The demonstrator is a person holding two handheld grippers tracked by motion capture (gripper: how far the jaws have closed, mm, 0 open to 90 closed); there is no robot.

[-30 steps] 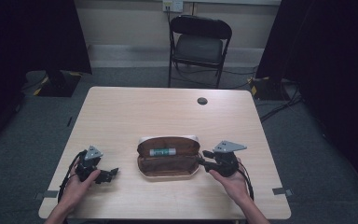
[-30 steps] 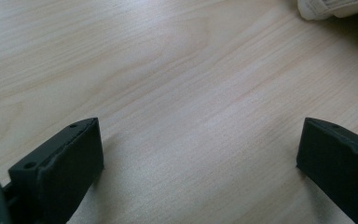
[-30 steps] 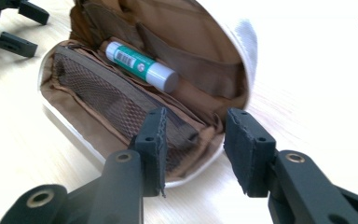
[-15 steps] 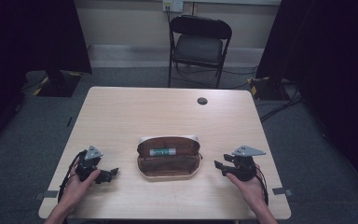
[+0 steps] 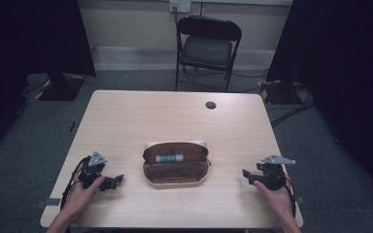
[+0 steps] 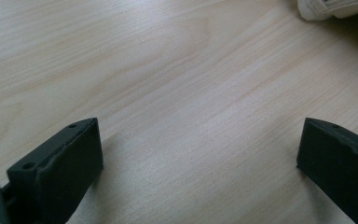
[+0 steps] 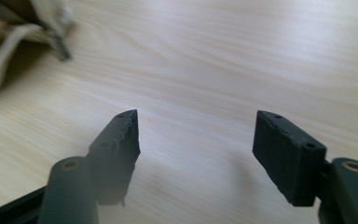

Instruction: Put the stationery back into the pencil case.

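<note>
Grippers first: my left gripper (image 5: 118, 179) rests near the table's front left corner with its jaws spread wide and nothing between them, and in the left gripper view I see bare wood in the gap, with a pale corner of the case (image 6: 335, 8) at the top right. My right gripper (image 5: 245, 174) sits near the front right edge, jaws likewise spread and empty; the right gripper view shows the cream rim of the case (image 7: 9, 42) off at the upper left, a little blurred. The open case (image 5: 176, 162) lies between them at the middle of the table (image 5: 141, 116), well apart from both, lid folded back, with a small green-labelled tube (image 5: 170, 158) lying inside against the back wall. My worry is the case itself: it looks light and sits loose on smooth wood, so I judge that a push from one side alone could send it sliding or spinning instead of closing. The lid may also pinch the tube if it rolls toward the hinge. Both hands sit close to the front edge, and a trailing cable could snag as I reach in.
</note>
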